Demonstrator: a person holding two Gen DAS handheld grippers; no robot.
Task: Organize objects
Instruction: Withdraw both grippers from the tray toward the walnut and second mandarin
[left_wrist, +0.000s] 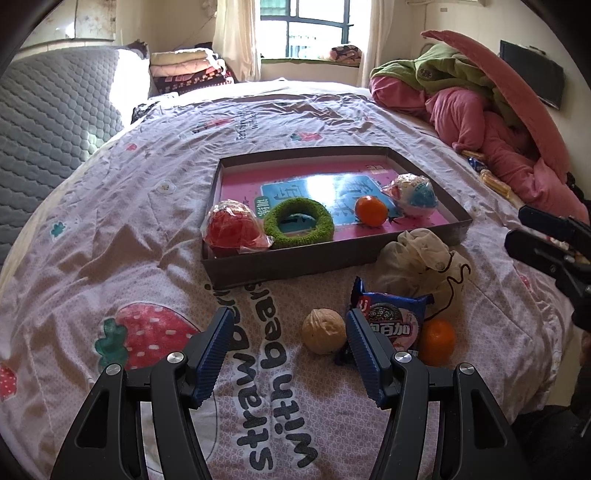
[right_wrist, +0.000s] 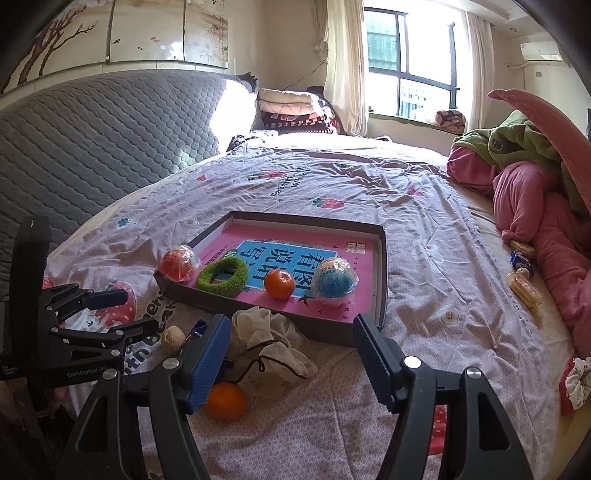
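Note:
A shallow grey box (left_wrist: 295, 260) (right_wrist: 382, 273) lies on the bed, holding a wrapped red ball (left_wrist: 232, 229) (right_wrist: 178, 263), a green ring (left_wrist: 298, 220) (right_wrist: 221, 275), an orange (left_wrist: 370, 210) (right_wrist: 279, 283) and a wrapped blue ball (left_wrist: 415, 195) (right_wrist: 334, 282). In front of it lie a walnut (left_wrist: 323, 331) (right_wrist: 173, 338), a blue snack packet (left_wrist: 395, 317) (right_wrist: 197, 329), a loose orange (left_wrist: 437, 341) (right_wrist: 225, 401) and a cream drawstring pouch (left_wrist: 421, 258) (right_wrist: 275, 350). My left gripper (left_wrist: 290, 345) (right_wrist: 123, 310) is open and empty near the walnut. My right gripper (right_wrist: 290, 354) (left_wrist: 524, 225) is open and empty above the pouch.
The pink strawberry bedsheet (left_wrist: 147, 206) covers the bed. Pink and green bedding (left_wrist: 491, 122) (right_wrist: 535, 192) is piled on the right, with small snack packets (right_wrist: 522, 273) beside it. A grey quilted headboard (right_wrist: 92, 147) stands on the left.

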